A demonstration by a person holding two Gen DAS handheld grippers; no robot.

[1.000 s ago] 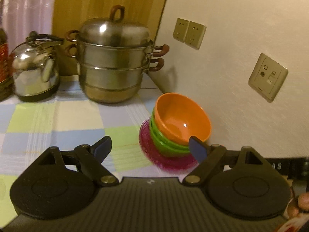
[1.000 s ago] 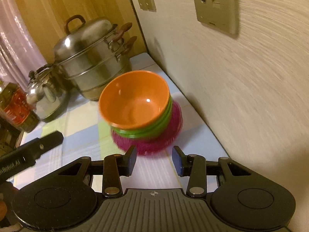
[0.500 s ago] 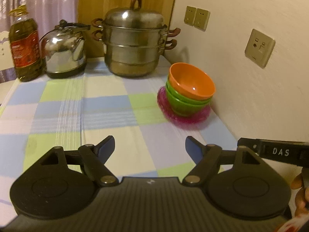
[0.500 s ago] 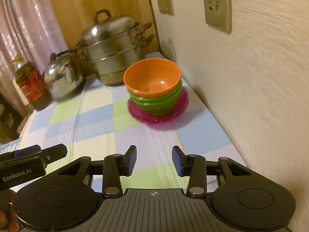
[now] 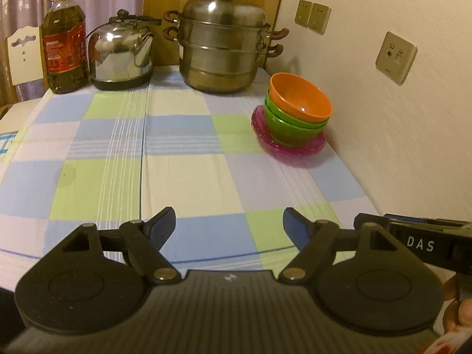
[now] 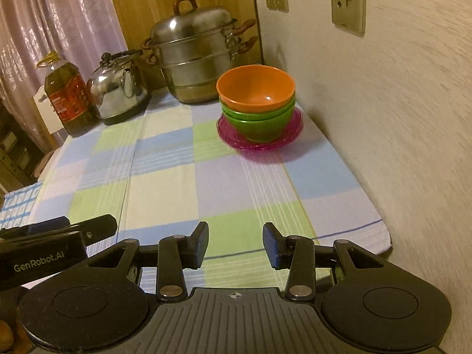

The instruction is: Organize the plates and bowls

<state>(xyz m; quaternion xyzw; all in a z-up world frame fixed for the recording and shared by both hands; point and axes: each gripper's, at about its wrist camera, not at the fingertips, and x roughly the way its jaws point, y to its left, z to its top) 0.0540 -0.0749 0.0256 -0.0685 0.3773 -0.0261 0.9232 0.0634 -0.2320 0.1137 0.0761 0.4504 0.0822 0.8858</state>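
Note:
An orange bowl [image 5: 301, 100] [image 6: 256, 88] sits nested in green bowls [image 5: 290, 126] [image 6: 259, 124], and the stack stands on a pink plate [image 5: 290, 146] [image 6: 259, 143] by the wall at the table's far right. My left gripper [image 5: 229, 221] hangs well back from the stack over the checked cloth, open wide with nothing between its fingers. My right gripper [image 6: 235, 237] is also far back from the stack, its jaws partly apart and empty. Each gripper shows at the edge of the other's view.
A steel steamer pot [image 5: 222, 44] [image 6: 197, 56], a kettle [image 5: 121, 54] [image 6: 118, 88] and an oil bottle [image 5: 63, 41] [image 6: 69, 97] line the far end. The wall with sockets [image 5: 396, 57] runs along the right. The checked tablecloth [image 5: 183, 159] ends near the grippers.
Both grippers have drawn back from the bowl stack, which now looks much smaller and farther away. The stack itself has not moved. The left jaws narrowed slightly.

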